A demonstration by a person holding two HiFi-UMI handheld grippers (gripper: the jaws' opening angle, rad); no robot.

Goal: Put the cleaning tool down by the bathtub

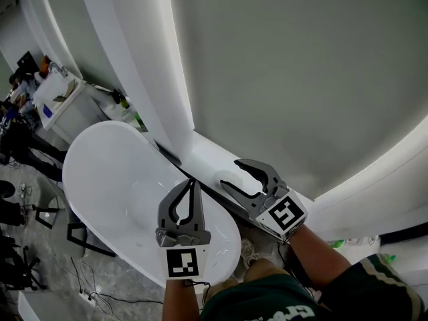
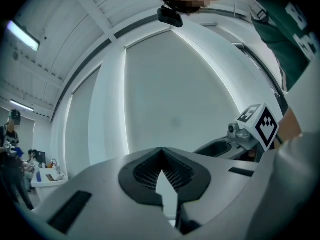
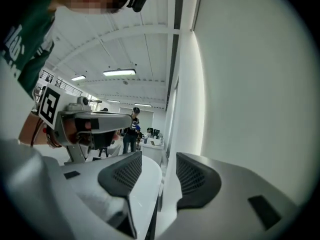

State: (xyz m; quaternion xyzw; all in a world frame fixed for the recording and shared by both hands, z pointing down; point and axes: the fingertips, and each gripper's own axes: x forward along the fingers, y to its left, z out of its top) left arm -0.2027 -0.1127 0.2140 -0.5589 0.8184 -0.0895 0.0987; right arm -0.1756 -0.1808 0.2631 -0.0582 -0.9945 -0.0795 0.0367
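The white oval bathtub (image 1: 114, 192) lies below me, left of centre in the head view. No cleaning tool shows in any view. My left gripper (image 1: 194, 182) hovers over the tub's near right rim, its jaws shut tip to tip with nothing between them; its own view shows the pads meeting at the tips (image 2: 161, 151). My right gripper (image 1: 231, 174) is held over the white ledge (image 1: 214, 154) beside the tub, jaws open and empty. In the right gripper view (image 3: 159, 171) only the tub's rim (image 3: 145, 184) and the wall show through the gap.
A large grey wall panel with lit white pillars runs along the tub's far side. At the far left stand a white cabinet (image 1: 63, 102) with items and bottles (image 1: 127, 105). Cables and a black stand (image 1: 73, 236) lie on the floor. A person (image 3: 134, 129) stands in the distance.
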